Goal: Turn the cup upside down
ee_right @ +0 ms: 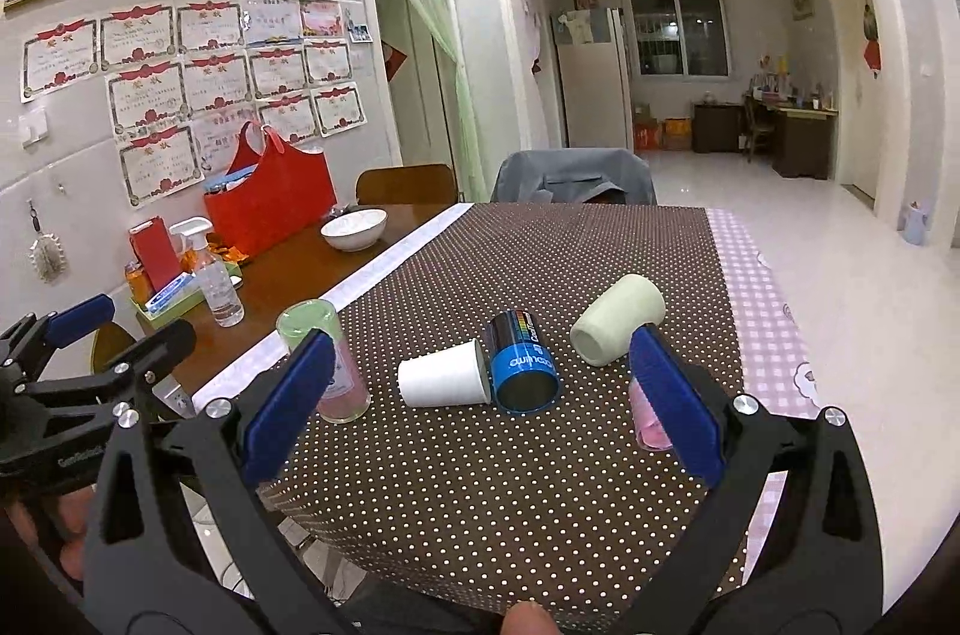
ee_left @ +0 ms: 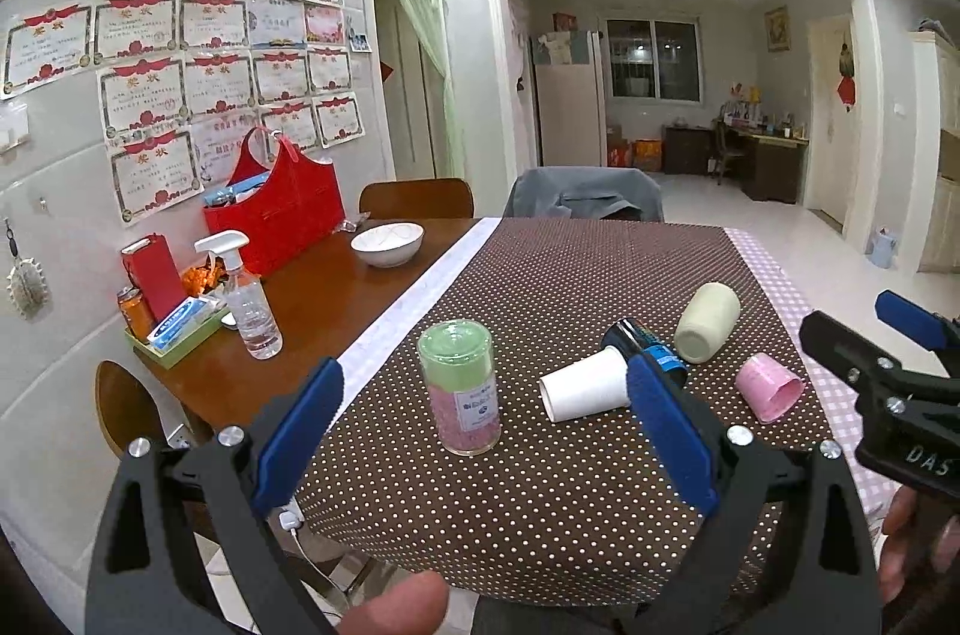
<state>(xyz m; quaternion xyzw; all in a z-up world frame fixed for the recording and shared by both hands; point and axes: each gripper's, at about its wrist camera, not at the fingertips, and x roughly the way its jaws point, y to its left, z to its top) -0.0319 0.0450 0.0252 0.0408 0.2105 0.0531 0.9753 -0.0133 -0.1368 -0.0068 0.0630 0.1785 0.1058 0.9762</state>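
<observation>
Several cups are on the brown dotted tablecloth (ee_left: pixel 540 485). A clear cup with a green top and pink lower part (ee_left: pixel 461 389) (ee_right: pixel 321 359) stands upright. On their sides lie a white paper cup (ee_left: pixel 585 386) (ee_right: pixel 441 374), a blue and black can-like cup (ee_left: pixel 645 341) (ee_right: pixel 522 362), a pale green cup (ee_left: pixel 708 314) (ee_right: pixel 618 326) and a pink cup (ee_left: pixel 768 386) (ee_right: pixel 648 422). My left gripper (ee_left: pixel 485 364) (ee_right: pixel 114 329) is open and empty, short of the clear cup. My right gripper (ee_right: pixel 481 337) (ee_left: pixel 870 335) is open and empty, short of the lying cups.
The bare wooden part of the table (ee_left: pixel 336 287) holds a white bowl (ee_left: pixel 387 243), a red bag (ee_left: pixel 282 203), a spray bottle (ee_left: pixel 249 299) and a green tray (ee_left: pixel 180 335). Two chairs (ee_left: pixel 585 197) stand at the far side. A checked cloth (ee_left: pixel 840 395) covers the right edge.
</observation>
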